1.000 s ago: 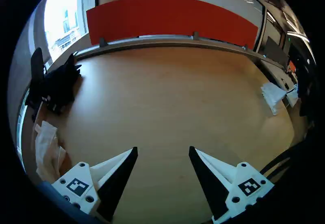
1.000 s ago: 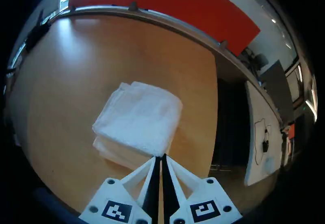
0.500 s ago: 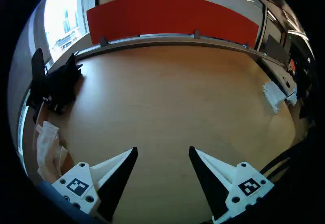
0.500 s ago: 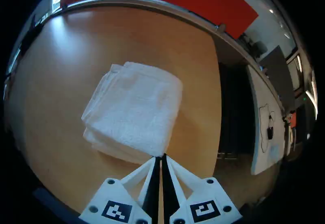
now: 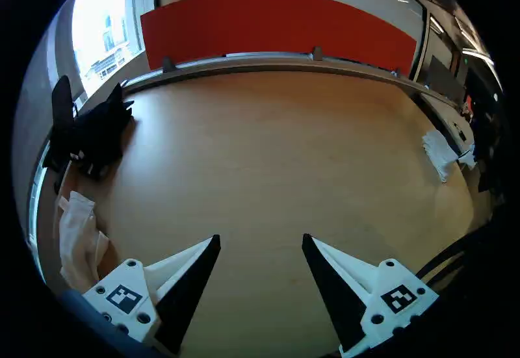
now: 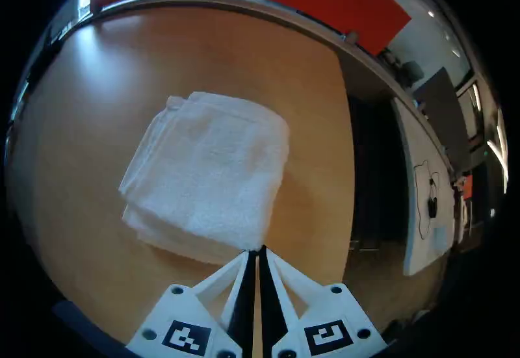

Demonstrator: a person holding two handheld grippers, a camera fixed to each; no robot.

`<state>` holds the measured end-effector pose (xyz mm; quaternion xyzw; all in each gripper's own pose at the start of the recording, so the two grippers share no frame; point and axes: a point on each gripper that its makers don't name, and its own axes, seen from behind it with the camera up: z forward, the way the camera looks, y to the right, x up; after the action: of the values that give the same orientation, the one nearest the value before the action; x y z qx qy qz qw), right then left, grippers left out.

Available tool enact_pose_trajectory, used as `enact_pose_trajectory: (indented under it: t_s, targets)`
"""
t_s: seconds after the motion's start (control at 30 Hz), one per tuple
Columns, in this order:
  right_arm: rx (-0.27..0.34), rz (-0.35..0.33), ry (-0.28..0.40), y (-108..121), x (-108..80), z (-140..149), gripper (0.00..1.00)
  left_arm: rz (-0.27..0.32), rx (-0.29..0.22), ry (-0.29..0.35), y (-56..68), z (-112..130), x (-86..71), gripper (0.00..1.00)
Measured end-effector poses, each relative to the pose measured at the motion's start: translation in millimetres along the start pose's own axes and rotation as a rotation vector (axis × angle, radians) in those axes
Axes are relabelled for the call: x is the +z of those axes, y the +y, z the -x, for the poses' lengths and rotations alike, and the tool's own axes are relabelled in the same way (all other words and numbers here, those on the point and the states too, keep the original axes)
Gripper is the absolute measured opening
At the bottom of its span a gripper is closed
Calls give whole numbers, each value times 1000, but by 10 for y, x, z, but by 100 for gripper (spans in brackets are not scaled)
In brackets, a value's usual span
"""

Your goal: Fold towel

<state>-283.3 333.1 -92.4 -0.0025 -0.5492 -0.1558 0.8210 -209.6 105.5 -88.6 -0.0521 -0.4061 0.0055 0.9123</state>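
White towel (image 6: 208, 169), nearly square, corner toward right gripper (image 6: 258, 253), jaws closed; left gripper (image 5: 260, 237) jaws wide.

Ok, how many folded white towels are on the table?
1: a folded white terry towel with its corner at the right gripper's shut fingers. The white stack at the wooden table's edge in the left gripper view is probably the same one; others may be hidden.
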Motion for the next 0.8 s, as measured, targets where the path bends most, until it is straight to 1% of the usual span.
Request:
enact_pose_trajectory:
  t_s: [0.33, 0.43, 0.47, 0.53, 0.6, 0.67, 0.77, 0.8]
  targets:
    - [7, 2, -4, -6, 11, 25, 5, 4, 2, 1, 30, -12, 17, 93]
    - [13, 7, -6, 7, 8, 45, 6, 5, 2, 2, 30, -14, 14, 93]
    - [15, 10, -7, 14, 7, 53, 9, 5, 2, 3, 29, -15, 12, 93]
    - [22, 20, -10, 41, 3, 77, 16, 5, 2, 3, 24, -17, 10, 94]
    - [29, 33, -12, 71, -3, 100, 25, 4, 2, 4, 18, -19, 8, 94]
    - [38, 50, -12, 110, -13, 117, 41, 4, 1, 6, 12, -21, 4, 93]
    - [47, 69, -9, 143, -38, 138, 69, 6, -1, 8, 10, -25, -2, 93]
    - [49, 72, -7, 145, -46, 143, 77, 6, -2, 9, 9, -27, -3, 93]
